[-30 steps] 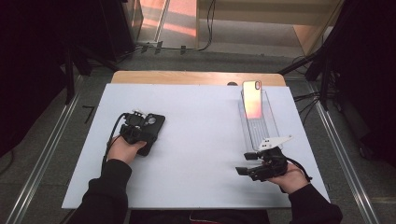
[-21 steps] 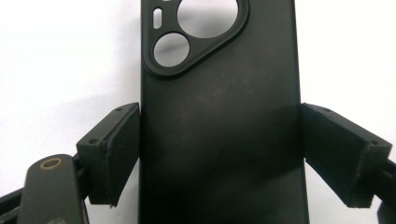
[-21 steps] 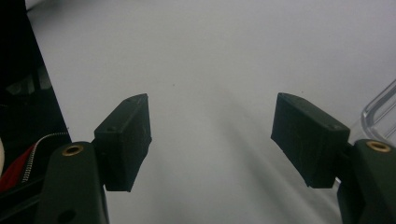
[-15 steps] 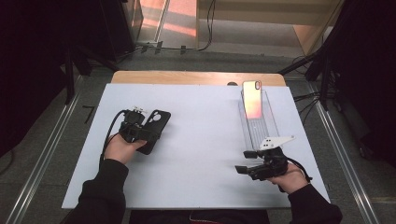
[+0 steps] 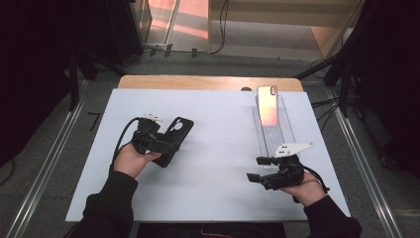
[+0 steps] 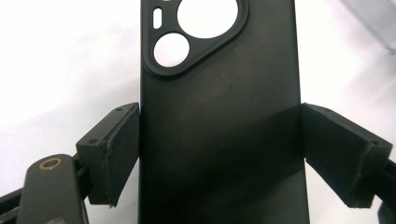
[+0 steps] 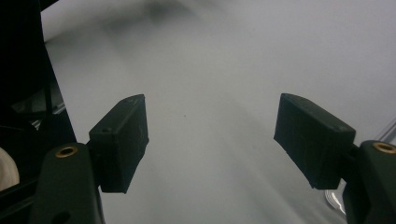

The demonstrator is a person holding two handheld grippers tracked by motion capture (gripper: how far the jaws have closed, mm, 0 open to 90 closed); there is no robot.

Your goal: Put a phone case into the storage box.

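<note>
Left gripper view, left gripper (image 6: 219, 154) clamping black phone case (image 6: 219, 116)

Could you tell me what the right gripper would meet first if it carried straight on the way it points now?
Nothing soon, it seems: the right gripper, jaws open and empty, points left across the bare white mat. Whether it slants down to the mat is unclear.

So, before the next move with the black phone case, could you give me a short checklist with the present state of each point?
1. Left gripper clamps the black phone case by both long edges: ok.
2. Case lifted off the white table: cannot tell.
3. Right gripper open, holding nothing, jaws just opening: ok.
4. Phone lies in the clear tray: ok.
5. Bare table between case and phone: ok.
</note>
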